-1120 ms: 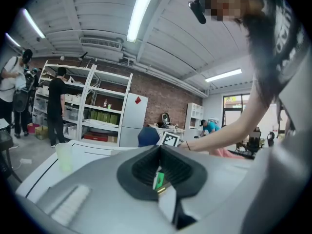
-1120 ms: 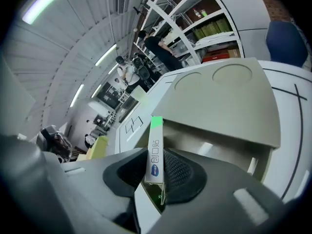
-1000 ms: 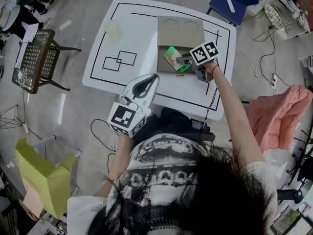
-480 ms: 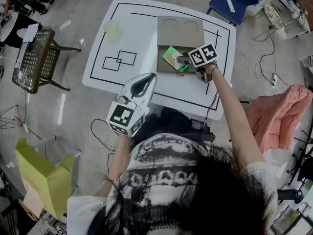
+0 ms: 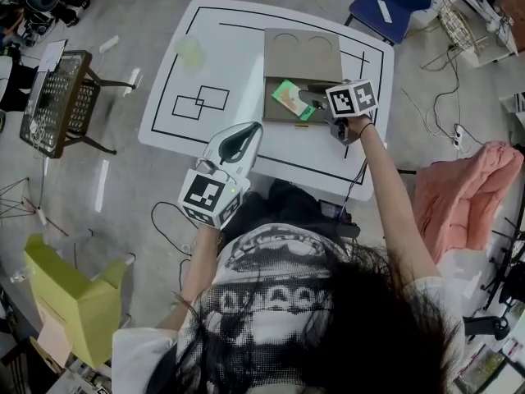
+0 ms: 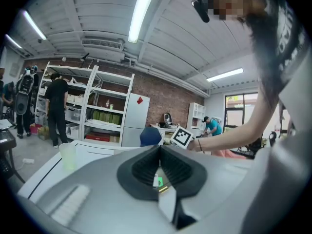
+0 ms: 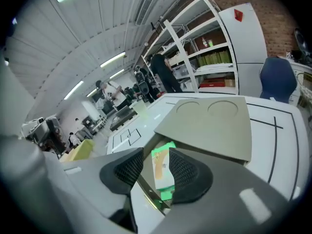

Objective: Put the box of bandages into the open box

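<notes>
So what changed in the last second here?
The right hand-held gripper let go of the green bandage box, now flat in the open brown cardboard box; it backed off rightward, jaws now closing, nothing gripped between them. The left hand-held gripper and white table stayed put.

Overhead and two low views share the table (image 5: 238, 56).
</notes>
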